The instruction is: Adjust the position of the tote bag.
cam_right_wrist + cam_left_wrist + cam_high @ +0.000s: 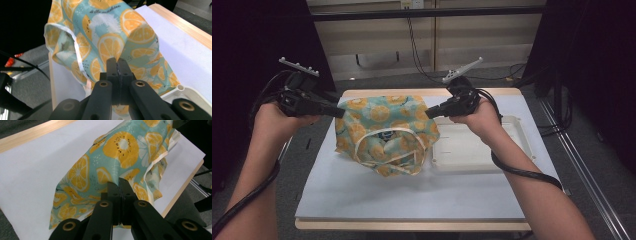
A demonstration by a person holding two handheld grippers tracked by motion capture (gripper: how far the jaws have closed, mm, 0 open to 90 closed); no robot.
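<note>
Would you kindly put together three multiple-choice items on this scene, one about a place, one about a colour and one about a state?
1. Where does the white tray lie?
A. On the table, to the right of the cloth
B. On top of the cloth
C. On the floor, left of the table

2. What colours is the cloth?
A. Red with white dots
B. Teal with orange citrus slices
C. Plain grey

3. How do the jaws of the left gripper and right gripper stand?
A. Both wide open above the cloth
B. Left one shut, right one open
C. Both shut on the cloth

Answers:
1 A, as the high view shows the tray beside the cloth's right edge.
2 B, as the print is plain in all views.
3 C, as each gripper view shows fabric pinched between closed jaws.
</note>
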